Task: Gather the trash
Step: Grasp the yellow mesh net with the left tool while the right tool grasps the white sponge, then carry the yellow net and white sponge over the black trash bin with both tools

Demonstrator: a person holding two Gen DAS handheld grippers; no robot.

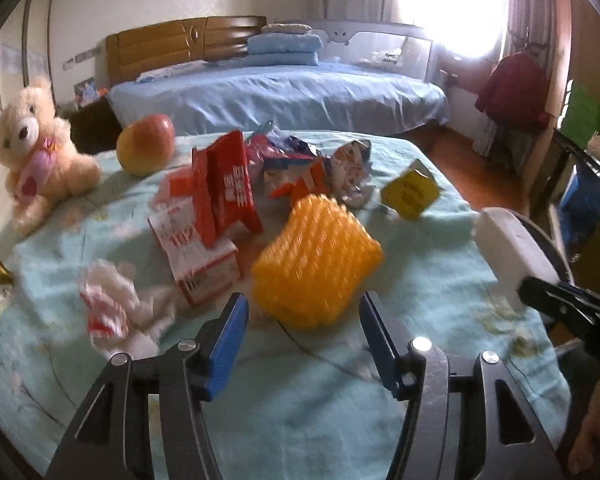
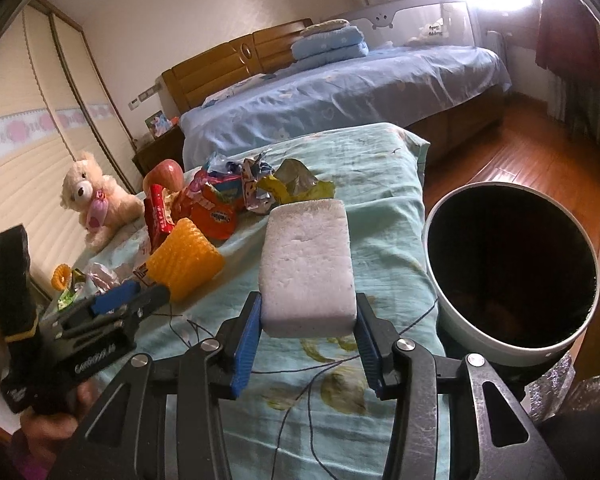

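Note:
My right gripper [image 2: 308, 320] is shut on a white foam block [image 2: 308, 268], held above the pale green cloth [image 2: 380, 208]; the block [image 1: 508, 248] also shows at the right of the left wrist view. A white bin [image 2: 460, 308] with a dark inside stands just right of it. My left gripper [image 1: 304, 320] is open, with a yellow foam fruit net [image 1: 320, 260] lying on the cloth between its blue fingertips; no pad visibly presses on it. Behind the net lies a pile of trash: a red packet [image 1: 232, 184], a red-and-white carton [image 1: 196, 256], crumpled wrappers [image 1: 352, 172] and a yellow packet [image 1: 410, 192].
A teddy bear [image 1: 36, 148] and an apple [image 1: 146, 144] sit at the far left of the cloth. A crumpled white-and-red wrapper [image 1: 112, 308] lies near the left fingers. A blue bed [image 1: 280, 96] stands behind, with wooden floor [image 2: 520, 152] to the right.

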